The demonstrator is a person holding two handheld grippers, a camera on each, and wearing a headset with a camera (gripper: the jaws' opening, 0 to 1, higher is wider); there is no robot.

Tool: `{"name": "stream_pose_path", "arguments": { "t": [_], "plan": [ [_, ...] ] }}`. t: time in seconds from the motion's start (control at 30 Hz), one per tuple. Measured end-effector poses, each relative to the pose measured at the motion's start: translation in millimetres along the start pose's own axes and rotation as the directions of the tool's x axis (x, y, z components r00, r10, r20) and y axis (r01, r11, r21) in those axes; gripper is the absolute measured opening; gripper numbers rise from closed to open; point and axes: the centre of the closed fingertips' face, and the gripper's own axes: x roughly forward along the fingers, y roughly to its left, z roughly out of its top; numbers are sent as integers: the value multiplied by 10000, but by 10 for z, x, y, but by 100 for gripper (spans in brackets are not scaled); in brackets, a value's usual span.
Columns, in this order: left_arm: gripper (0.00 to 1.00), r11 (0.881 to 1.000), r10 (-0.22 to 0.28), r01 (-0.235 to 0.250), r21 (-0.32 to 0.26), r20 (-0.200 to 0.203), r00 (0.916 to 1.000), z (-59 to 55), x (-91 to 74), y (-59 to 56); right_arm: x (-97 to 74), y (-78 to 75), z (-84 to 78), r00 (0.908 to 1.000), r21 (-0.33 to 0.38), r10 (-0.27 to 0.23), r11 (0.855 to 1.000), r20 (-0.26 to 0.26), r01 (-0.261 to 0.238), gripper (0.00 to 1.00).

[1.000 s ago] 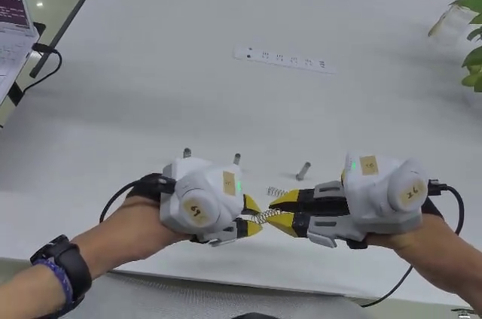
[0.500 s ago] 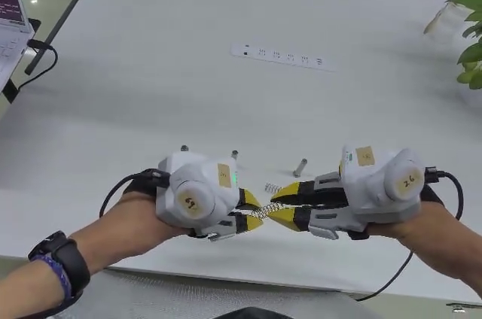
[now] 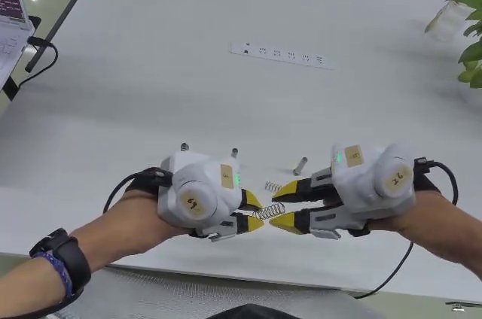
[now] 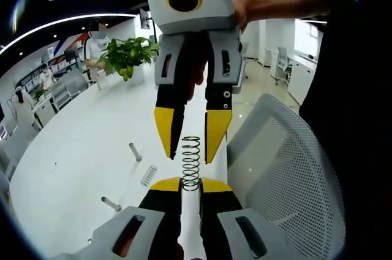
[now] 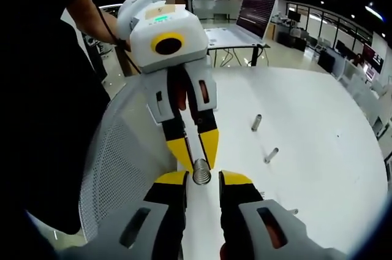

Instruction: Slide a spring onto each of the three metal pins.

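Note:
My left gripper (image 3: 252, 211) is shut on one end of a small coil spring (image 3: 267, 211), held just above the table's near edge. In the left gripper view the spring (image 4: 191, 162) sticks out from my jaws toward the right gripper (image 4: 190, 149), whose yellow jaws stand open on either side of its far end. The right gripper view shows the spring (image 5: 201, 172) end-on just ahead of my open right gripper (image 5: 202, 180). A second spring (image 3: 272, 186) lies loose on the table. Three metal pins (image 3: 184, 147) (image 3: 234, 153) (image 3: 300, 165) lie behind the grippers.
A white power strip (image 3: 282, 56) lies mid-table. A laptop (image 3: 7, 3) and a black cable (image 3: 45, 52) are at the far left, and a plant (image 3: 471, 41) is at the far right. A mesh chair back (image 4: 288, 168) is below the table's near edge.
The right gripper's jaws have spread a little wider around the spring's free end. The left gripper still holds the spring; both hands stay near the front edge.

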Motion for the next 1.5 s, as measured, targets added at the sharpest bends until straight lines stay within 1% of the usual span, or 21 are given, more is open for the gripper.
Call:
{"name": "stream_pose_path", "arguments": {
  "t": [0.17, 0.33, 0.43, 0.53, 0.57, 0.63, 0.9, 1.13, 1.3, 1.37, 1.5],
  "plan": [
    [2, 10000, -73, 73, 48, -3, 10000, 8, 7, -11, 21, 4, -18, 9994, -434, 117, 9990, -318, -130, 17],
    [2, 9998, -159, 159, 124, -5, 9999, 25, 20, -34, 46, 26, -9, 9985, -807, 274, 9962, -482, -312, 17],
    [2, 9996, -221, 221, 161, -13, 9998, 31, 28, -47, 74, 43, -34, 9967, -1093, 365, 9930, -722, -443, 16],
    [2, 9995, -245, 245, 194, -27, 9997, 32, 28, -52, 80, 58, -24, 9963, -1206, 445, 9913, -740, -533, 14],
    [2, 9995, -257, 257, 198, -25, 9997, 35, 26, -52, 87, 72, -27, 9953, -1378, 534, 9884, -812, -643, 12],
    [2, 9995, -253, 254, 200, -40, 9997, 31, 25, -45, 95, 83, -29, 9944, -1554, 559, 9854, -897, -694, 9],
    [2, 9997, -221, 221, 102, -7, 9998, 25, 30, -22, 97, 51, -23, 9952, -1552, 460, 9861, -860, -590, 9],
    [3, 9997, -237, 238, 82, -130, 9996, 6, 60, -16, 99, 32, -65, 9959, -1410, 357, 9889, -836, -473, 9],
    [3, 9999, -131, 131, -31, -265, 9996, -61, 34, 2, 69, 10, -99, 9961, -1312, 300, 9905, -831, -408, 9],
    [5, 9999, -71, 67, -133, -307, 9995, -94, 18, 17, 50, 3, -89, 9969, -1232, 268, 9917, -737, -358, 9],
    [7, 9986, 166, -179, -493, -259, 9995, -139, -37, 75, 28, -17, -88, 9978, -1129, 169, 9933, -646, -241, 9]
  ]
}}
